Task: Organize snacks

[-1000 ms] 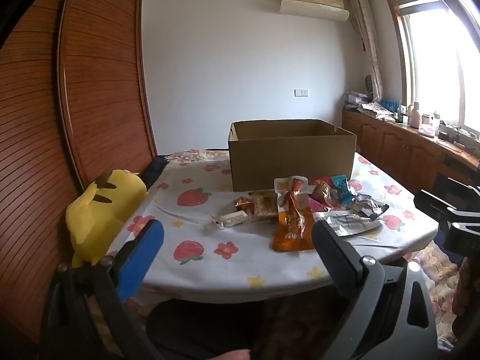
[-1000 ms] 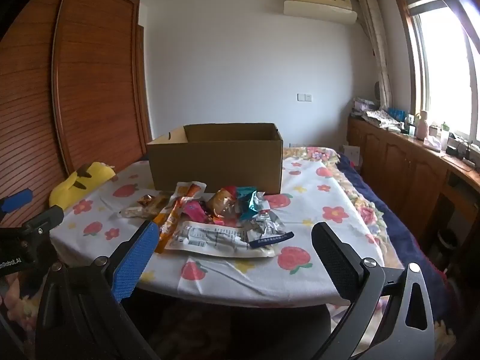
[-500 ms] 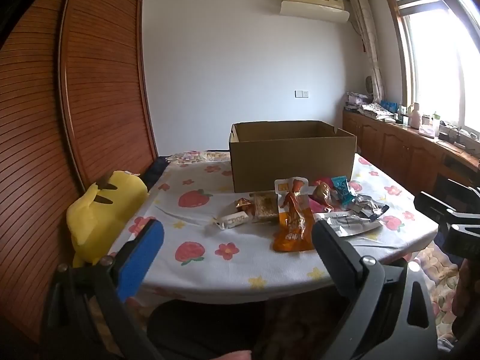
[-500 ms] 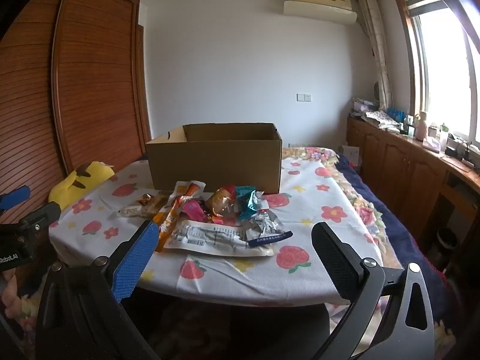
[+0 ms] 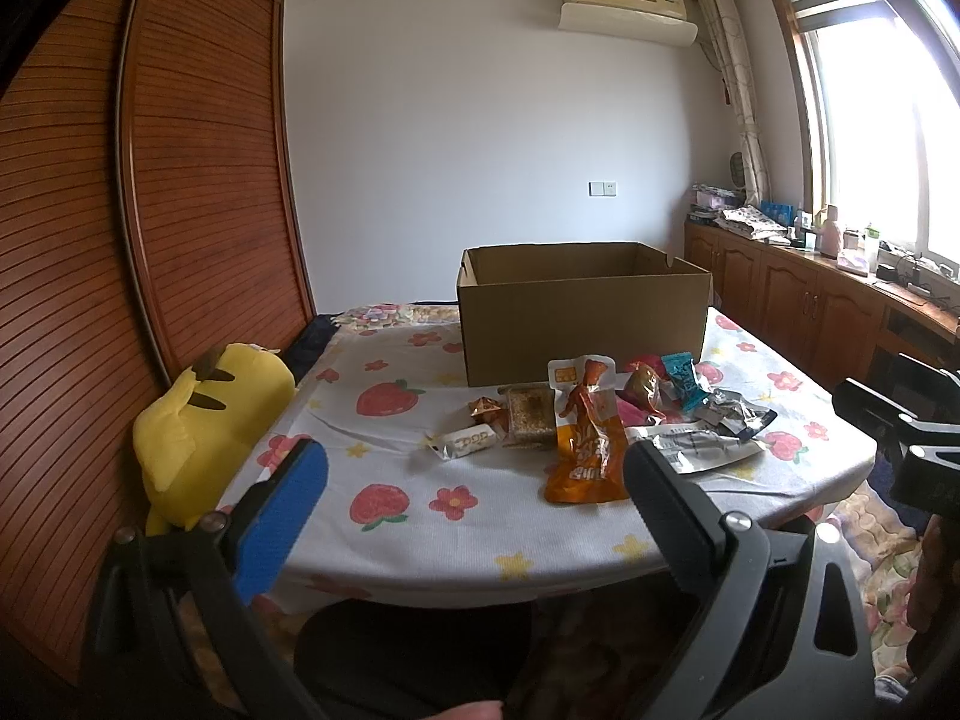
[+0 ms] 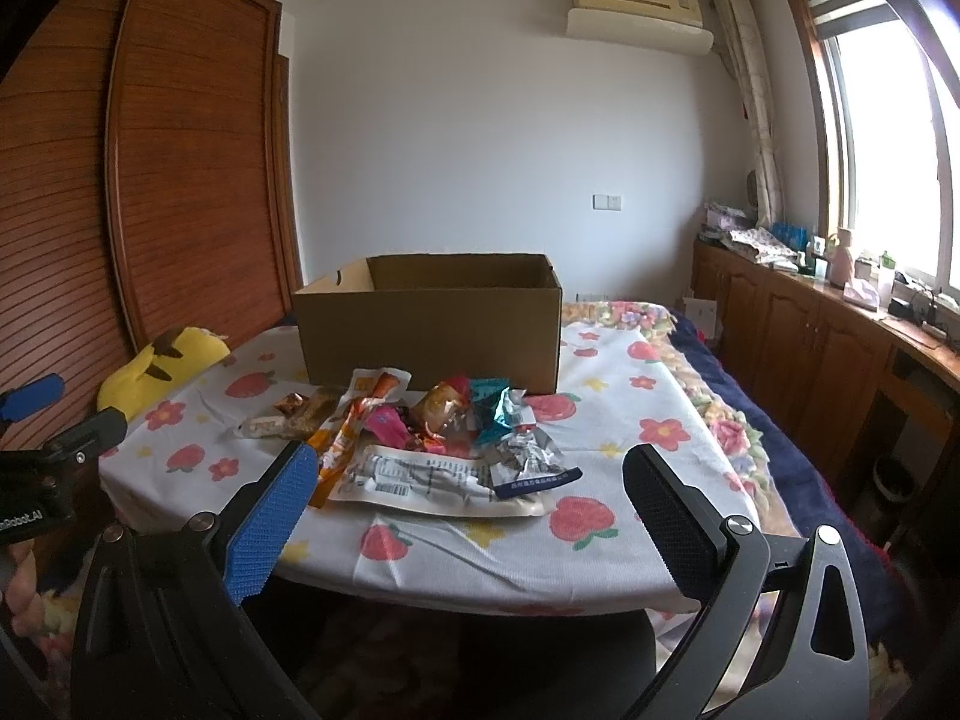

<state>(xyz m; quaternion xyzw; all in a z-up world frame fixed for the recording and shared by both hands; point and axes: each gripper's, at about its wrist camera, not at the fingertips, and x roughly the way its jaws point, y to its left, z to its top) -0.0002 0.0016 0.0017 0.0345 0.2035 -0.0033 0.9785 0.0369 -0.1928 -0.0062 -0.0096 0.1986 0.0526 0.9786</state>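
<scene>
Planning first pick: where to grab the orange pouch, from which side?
Take the orange pouch by its near bottom edge, coming low from the front with the left gripper. It lies flat, that end sticks out of the pile, bare cloth before it.

One partly legible label

The left hand-held gripper [image 6: 36,414] carries white lettering ending "Robot.AI"; snack wrapper print is too small to read.

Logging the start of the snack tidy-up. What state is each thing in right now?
left gripper: open, empty
right gripper: open, empty
cardboard box: open-topped, upright
orange pouch: lying flat
big white packet: lying flat on the tablecloth
silver wrapper: crumpled
</scene>
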